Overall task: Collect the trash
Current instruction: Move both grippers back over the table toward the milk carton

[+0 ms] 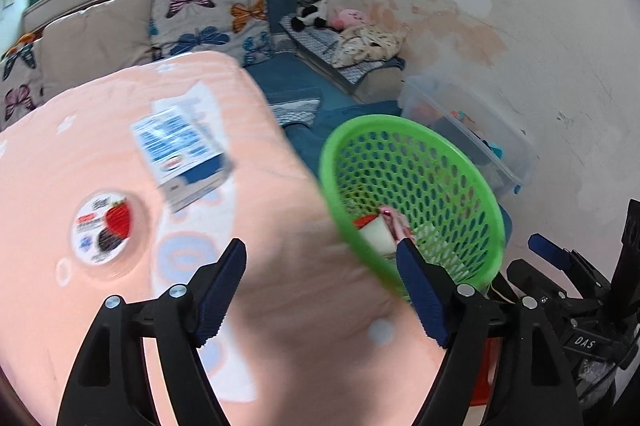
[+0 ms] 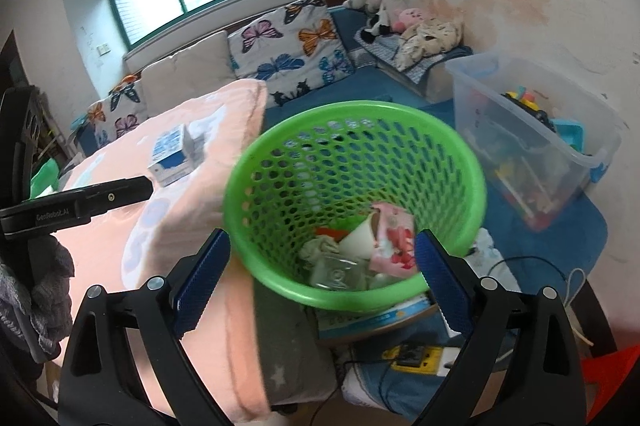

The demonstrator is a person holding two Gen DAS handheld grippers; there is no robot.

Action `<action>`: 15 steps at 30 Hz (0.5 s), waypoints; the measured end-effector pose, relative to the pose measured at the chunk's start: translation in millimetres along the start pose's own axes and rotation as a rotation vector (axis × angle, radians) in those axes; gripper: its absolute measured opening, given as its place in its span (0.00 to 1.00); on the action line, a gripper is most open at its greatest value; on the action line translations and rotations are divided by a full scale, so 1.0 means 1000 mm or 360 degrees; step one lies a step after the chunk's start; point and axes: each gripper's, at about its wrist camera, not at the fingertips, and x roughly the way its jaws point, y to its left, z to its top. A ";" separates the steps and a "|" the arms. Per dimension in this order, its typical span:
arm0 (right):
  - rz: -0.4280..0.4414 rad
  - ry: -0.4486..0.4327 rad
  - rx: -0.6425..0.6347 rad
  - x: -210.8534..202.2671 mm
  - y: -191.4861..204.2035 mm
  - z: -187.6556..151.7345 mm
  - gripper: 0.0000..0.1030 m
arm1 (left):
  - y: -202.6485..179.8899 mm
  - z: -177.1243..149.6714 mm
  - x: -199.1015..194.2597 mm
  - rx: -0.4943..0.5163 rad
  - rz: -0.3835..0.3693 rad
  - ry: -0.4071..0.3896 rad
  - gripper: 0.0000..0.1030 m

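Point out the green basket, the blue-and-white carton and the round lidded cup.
green basket [image 2: 440, 129], right wrist view, far rim.
blue-and-white carton [image 1: 180, 145], left wrist view, printed top face.
round lidded cup [image 1: 105, 229], left wrist view, lid centre.

"DAS" on right claw [image 1: 545, 253]; "GenRobot.AI" on left claw [image 2: 132, 187].

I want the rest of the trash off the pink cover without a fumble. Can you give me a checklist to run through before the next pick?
1. Left gripper jaws open with nothing between them: ok.
2. Right gripper jaws open and empty: ok.
3. Green basket beside the cover, mouth unblocked: ok.
4. Blue-and-white box still on the cover, in plain view: ok.
5. Round lidded cup lying clear of the box: ok.
6. Sharp view for aiming: not ok, left wrist picture is blurred.
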 end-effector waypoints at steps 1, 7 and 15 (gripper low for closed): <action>0.0017 0.0004 -0.0008 0.001 0.004 0.001 0.90 | 0.005 -0.002 -0.003 -0.0016 0.0008 -0.0003 0.74; 0.0118 0.0039 -0.0100 0.012 0.035 0.013 0.90 | 0.043 -0.014 -0.021 -0.0102 0.0112 -0.0024 0.75; 0.0263 0.0104 -0.0263 0.034 0.081 0.039 0.90 | 0.091 -0.024 -0.042 -0.0237 0.0220 -0.0049 0.76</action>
